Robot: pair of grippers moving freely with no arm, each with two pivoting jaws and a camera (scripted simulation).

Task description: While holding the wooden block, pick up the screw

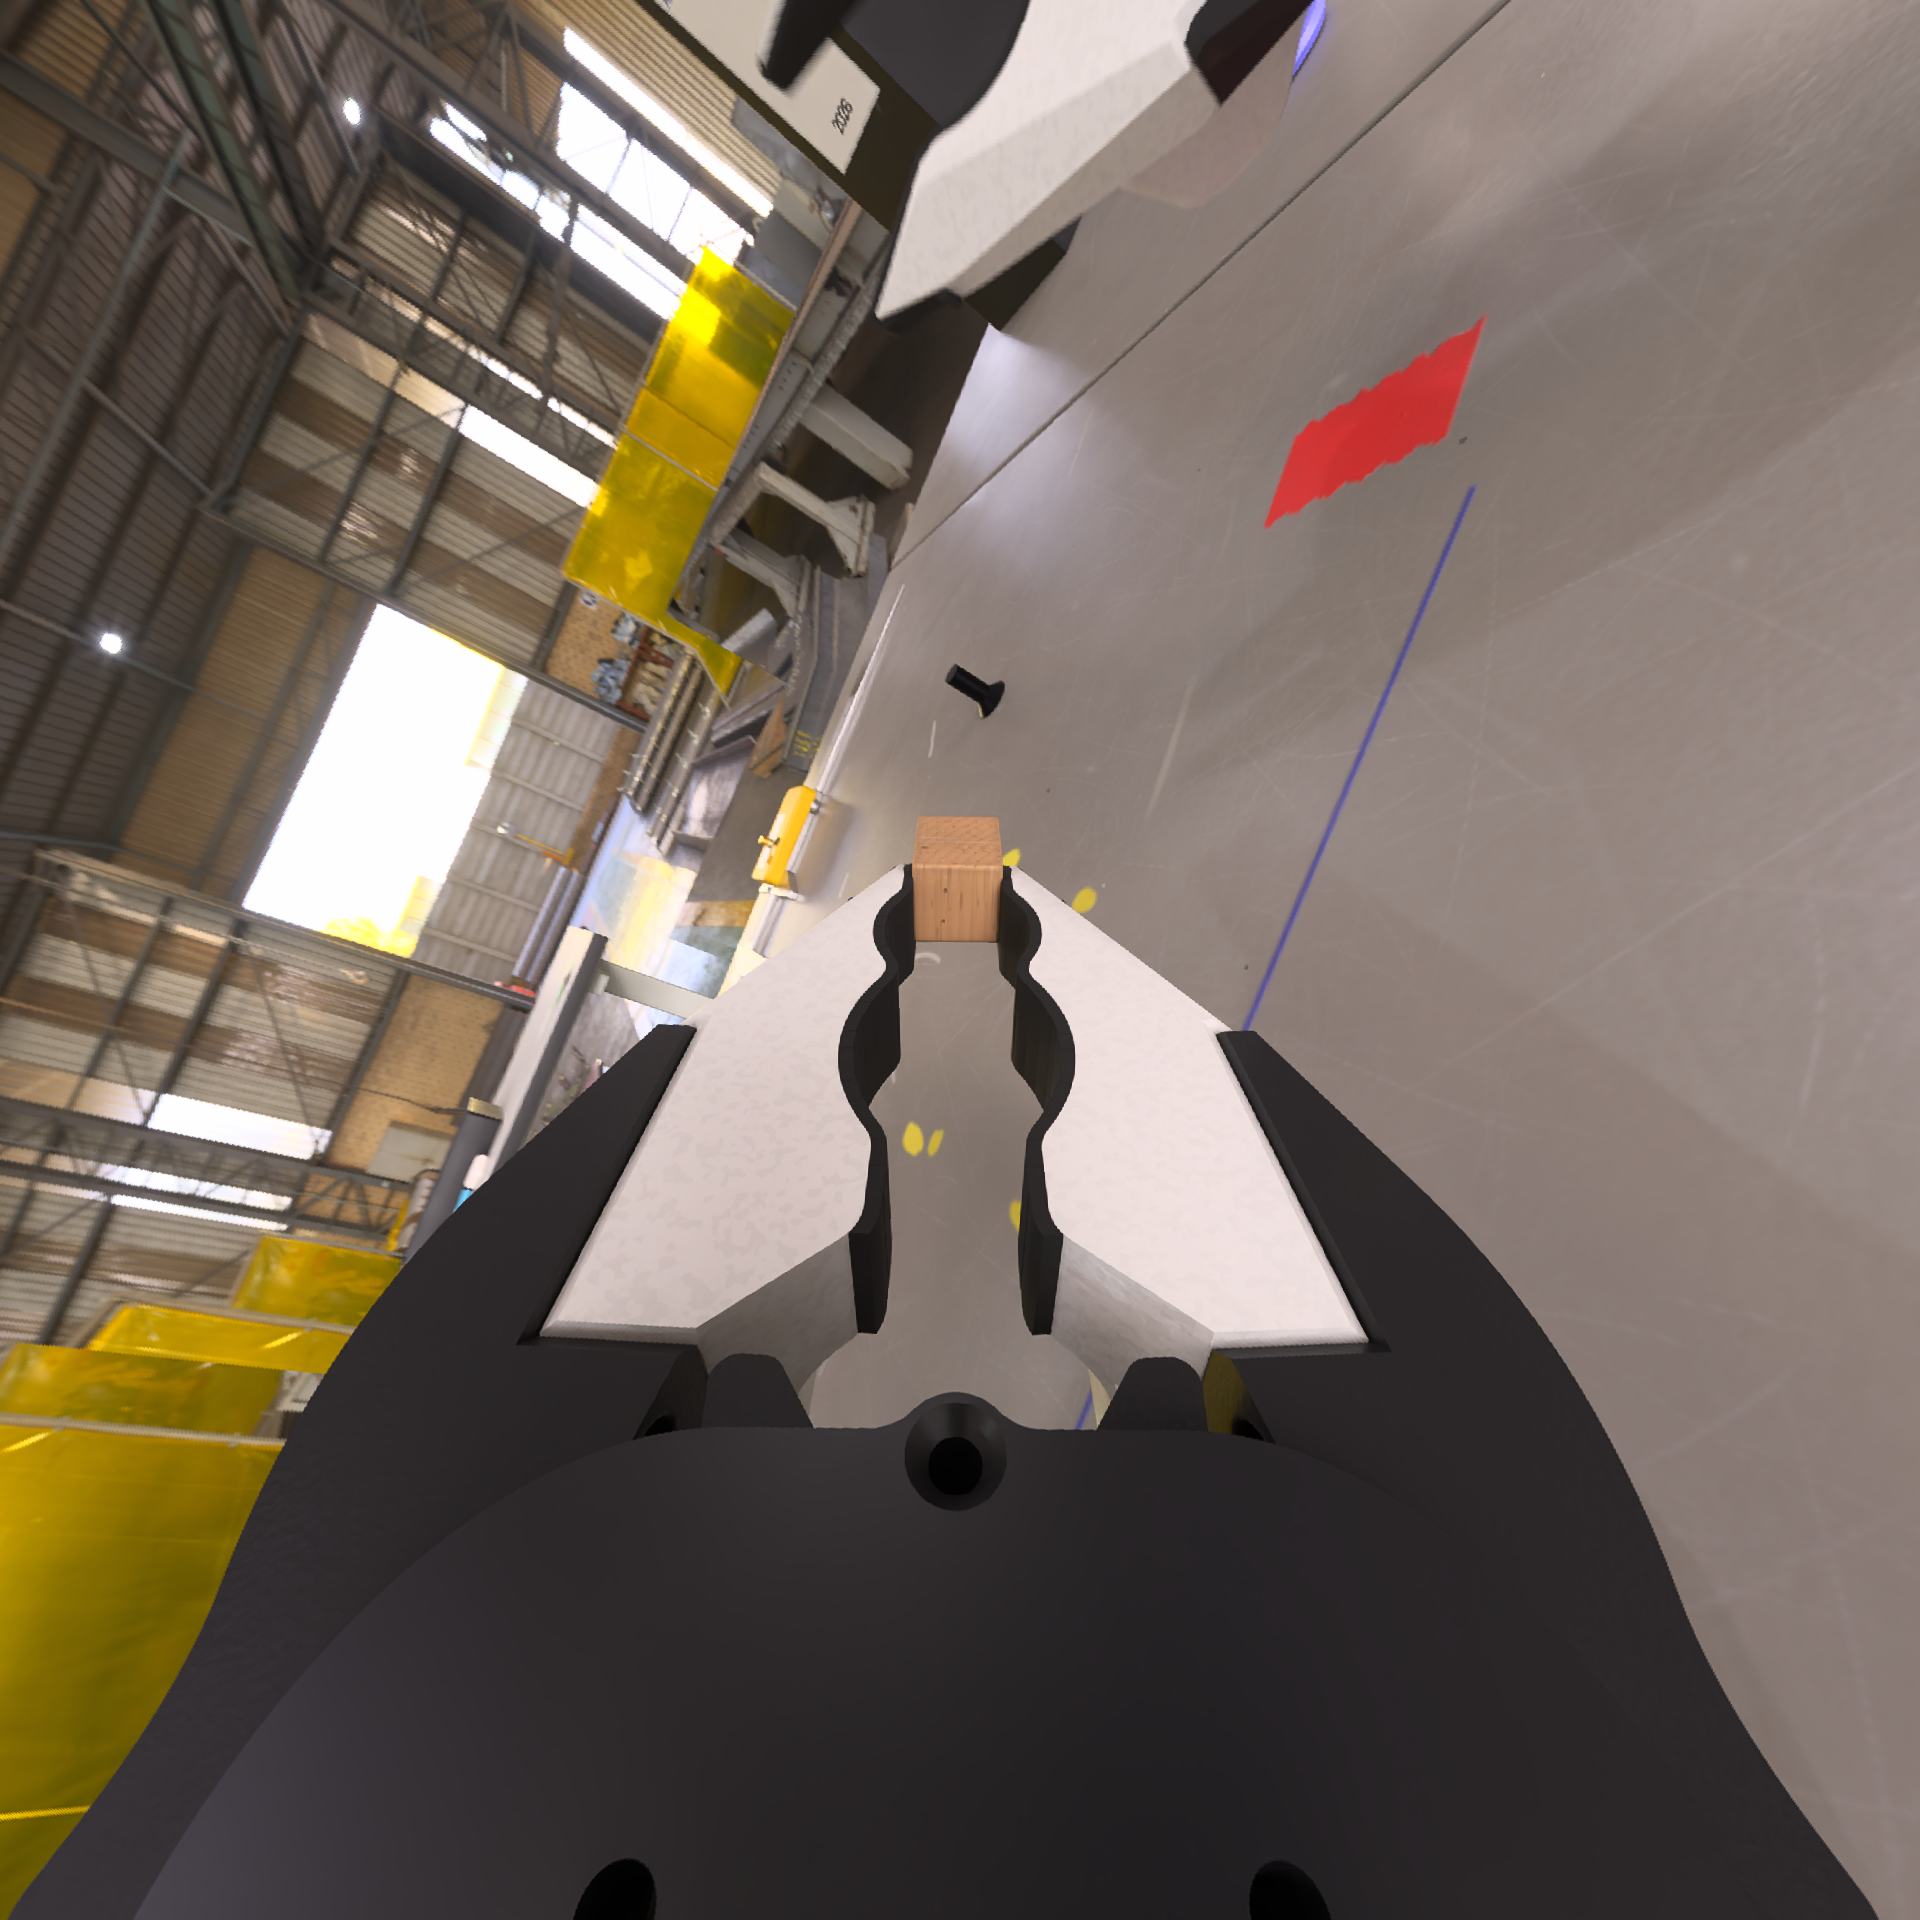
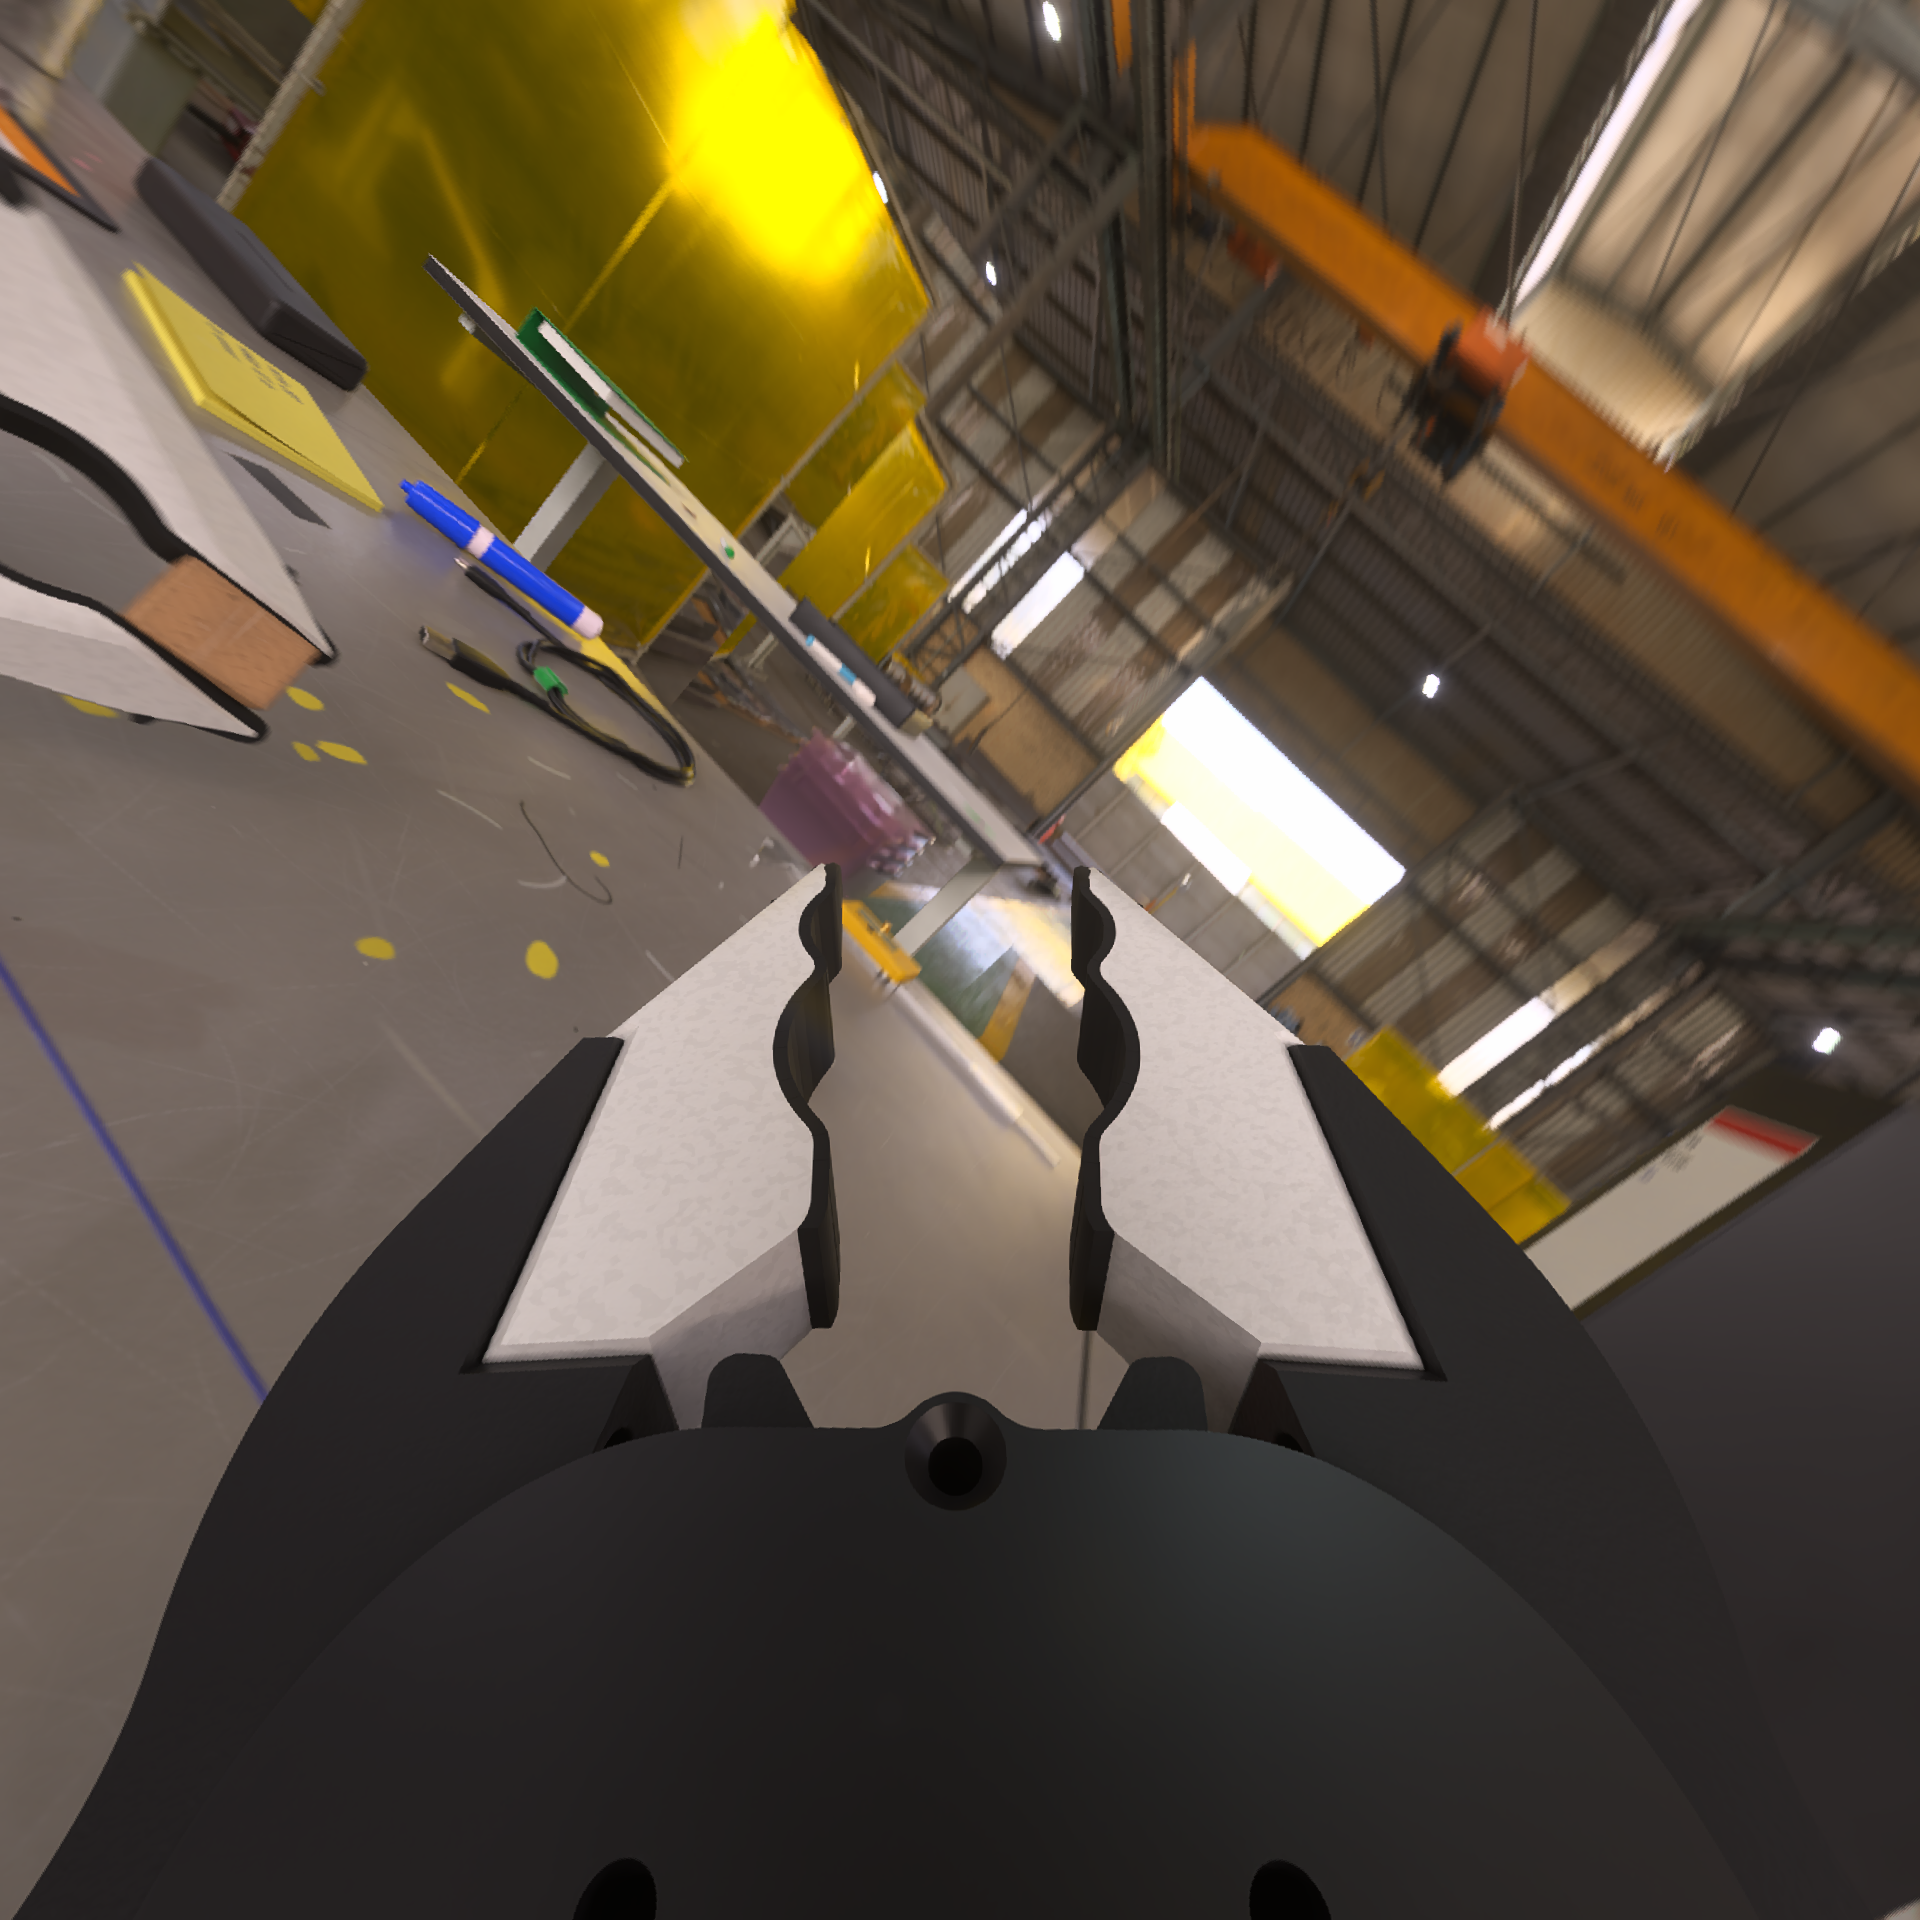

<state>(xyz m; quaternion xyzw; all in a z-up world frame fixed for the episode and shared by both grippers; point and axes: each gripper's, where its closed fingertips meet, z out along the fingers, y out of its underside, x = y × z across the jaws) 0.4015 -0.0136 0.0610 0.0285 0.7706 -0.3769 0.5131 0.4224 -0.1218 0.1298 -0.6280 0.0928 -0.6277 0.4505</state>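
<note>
My left gripper point(image 1: 956, 883) is shut on the small wooden block point(image 1: 956, 881), pinched between its fingertips just above the grey table point(image 1: 1558, 935). The black screw point(image 1: 975, 690) lies on the table a short way beyond the block. My right gripper point(image 2: 954, 896) is open and empty, tilted, pointing past the table edge into the hall. In the right wrist view the left gripper's fingers point(image 2: 94, 436) show at the far left, holding the block point(image 2: 223, 629). The right gripper's white body shows in the left wrist view point(image 1: 1039, 156) at the top. The screw is not in the right wrist view.
A red patch point(image 1: 1377, 421) and a thin blue line point(image 1: 1361, 748) mark the table. In the right wrist view a blue marker point(image 2: 499, 556), a black cable point(image 2: 582, 696), a yellow pad point(image 2: 244, 384) and a dark case point(image 2: 249, 270) lie beyond the block.
</note>
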